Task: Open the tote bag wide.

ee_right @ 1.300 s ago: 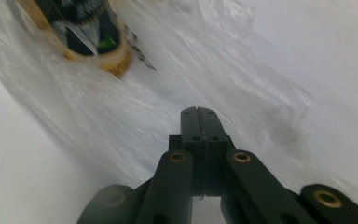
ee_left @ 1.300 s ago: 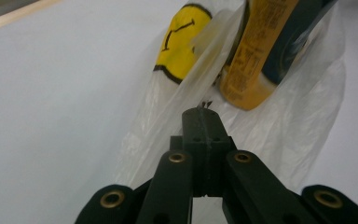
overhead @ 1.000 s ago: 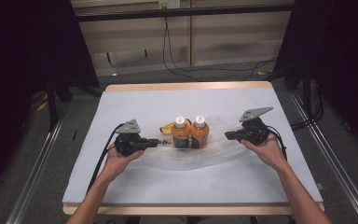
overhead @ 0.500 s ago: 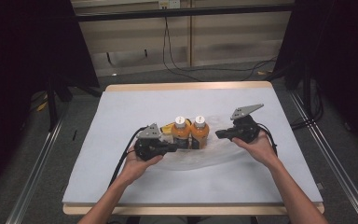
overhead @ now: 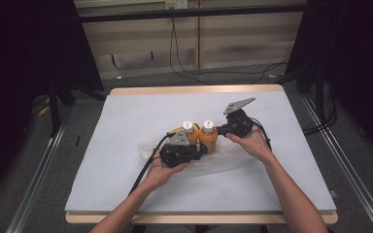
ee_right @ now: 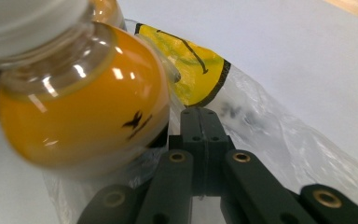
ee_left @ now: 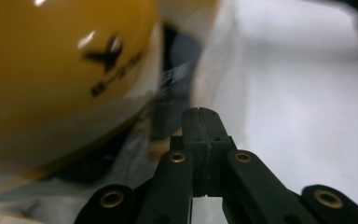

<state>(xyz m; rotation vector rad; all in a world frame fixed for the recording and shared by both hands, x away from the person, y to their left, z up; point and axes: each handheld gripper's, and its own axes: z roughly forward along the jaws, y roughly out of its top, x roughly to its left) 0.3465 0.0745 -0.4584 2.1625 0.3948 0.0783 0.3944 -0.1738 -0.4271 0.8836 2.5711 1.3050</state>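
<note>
**Two claws at the bottles in the bag**

Two orange bottles (overhead: 201, 136) with white caps stand side by side near the middle of the worktop (overhead: 126, 126), inside a clear plastic bag (overhead: 223, 158). The left claw (overhead: 194, 148) sits just at the near-left side of the bottles; the right claw (overhead: 219, 130) meets them from the right. Both claws have their jaws pressed together; plastic film lies around the tips, but I cannot tell whether either pinches it.

The left gripper view puts a blurred orange bottle (ee_left: 60, 70) up and left of the left claw (ee_left: 204, 114). The right gripper view adds detail: a white cap (ee_right: 28, 21), black print on the bottle, and a yellow label (ee_right: 193, 70) on the bag beyond the right claw (ee_right: 200, 114).
</note>
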